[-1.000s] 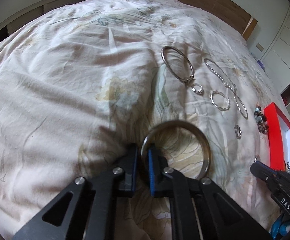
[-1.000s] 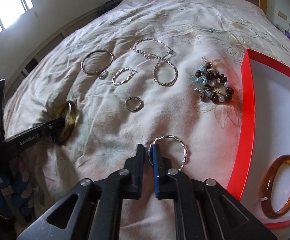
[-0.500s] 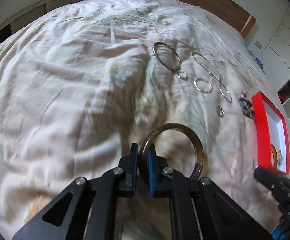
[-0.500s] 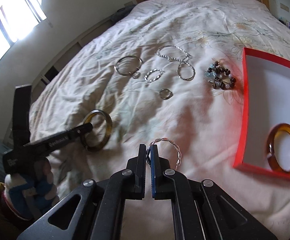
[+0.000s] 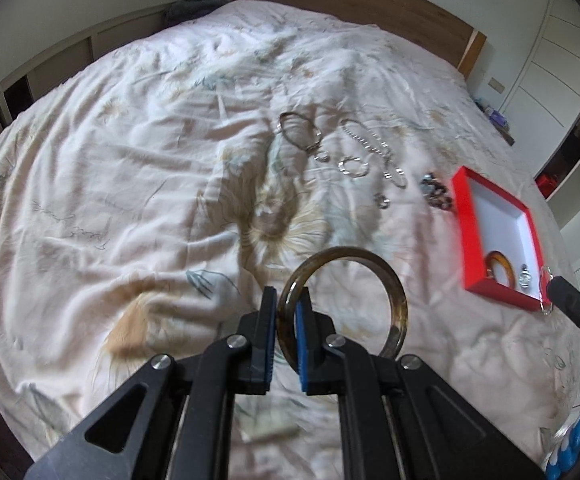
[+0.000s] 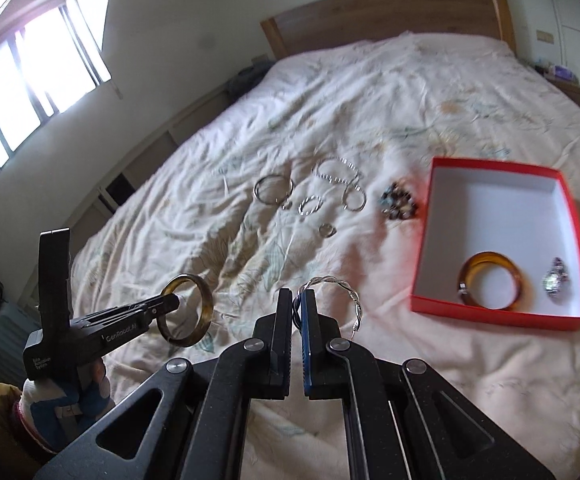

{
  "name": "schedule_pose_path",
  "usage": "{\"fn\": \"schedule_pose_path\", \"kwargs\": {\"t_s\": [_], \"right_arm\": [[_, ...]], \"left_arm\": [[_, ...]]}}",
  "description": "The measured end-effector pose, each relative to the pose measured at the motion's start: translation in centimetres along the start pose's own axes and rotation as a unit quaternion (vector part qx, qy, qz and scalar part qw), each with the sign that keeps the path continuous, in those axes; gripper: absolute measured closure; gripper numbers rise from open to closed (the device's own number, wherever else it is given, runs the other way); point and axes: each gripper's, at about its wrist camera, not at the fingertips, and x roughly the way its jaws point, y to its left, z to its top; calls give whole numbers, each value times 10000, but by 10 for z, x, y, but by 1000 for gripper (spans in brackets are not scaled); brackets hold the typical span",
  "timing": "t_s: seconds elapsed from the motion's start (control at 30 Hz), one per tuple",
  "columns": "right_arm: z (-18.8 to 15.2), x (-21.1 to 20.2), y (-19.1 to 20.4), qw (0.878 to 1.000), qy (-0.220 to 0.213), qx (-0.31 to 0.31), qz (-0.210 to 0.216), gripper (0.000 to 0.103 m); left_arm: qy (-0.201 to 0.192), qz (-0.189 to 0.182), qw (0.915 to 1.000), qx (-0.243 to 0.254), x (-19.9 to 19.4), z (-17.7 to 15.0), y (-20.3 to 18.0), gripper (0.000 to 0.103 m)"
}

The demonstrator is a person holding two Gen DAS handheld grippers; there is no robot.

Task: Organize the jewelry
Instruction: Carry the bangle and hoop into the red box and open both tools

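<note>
The left gripper (image 5: 286,312) clenched a dark amber bangle (image 5: 386,276); the right gripper (image 6: 297,312) clenched a twisted silver bracelet (image 6: 352,292), red box (image 6: 490,312) at two o'clock.

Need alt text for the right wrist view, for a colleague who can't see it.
The right gripper pinches a twisted silver bangle above a floral bedspread. Right of it, a red box holds an amber bangle and a small ornament; the left gripper holds a brown bangle.
</note>
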Motion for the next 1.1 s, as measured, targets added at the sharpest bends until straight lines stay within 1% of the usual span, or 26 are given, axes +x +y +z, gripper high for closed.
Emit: {"fn": "schedule_pose_path", "kwargs": {"t_s": [0.1,0.23,0.5,0.67,0.8,0.93,1.1], "right_arm": [[-3,-24,-8,9998,-190,47,-25,99],[-5,-45,-23,9992,-362,142,-68,99],[-4,-62,-65,9980,-495,339,-211,99],[6,-60,-99,9969,-483,456,-417,99],[21,-50,-129,9958,-420,509,-634,99],[38,-35,-160,9941,-366,581,-834,99],[55,-6,-196,9926,-201,576,-1050,99]], "left_arm": [[-56,-63,9999,62,-16,-3,-13,95],[-68,-169,9997,137,-27,-5,-33,95],[131,-409,9983,406,-19,-3,-83,95],[230,-509,9958,730,2,9,-125,95],[253,-636,9926,999,27,26,-165,95],[229,-699,9886,1313,59,46,-213,95],[209,-700,9833,1665,96,63,-263,95]]}}
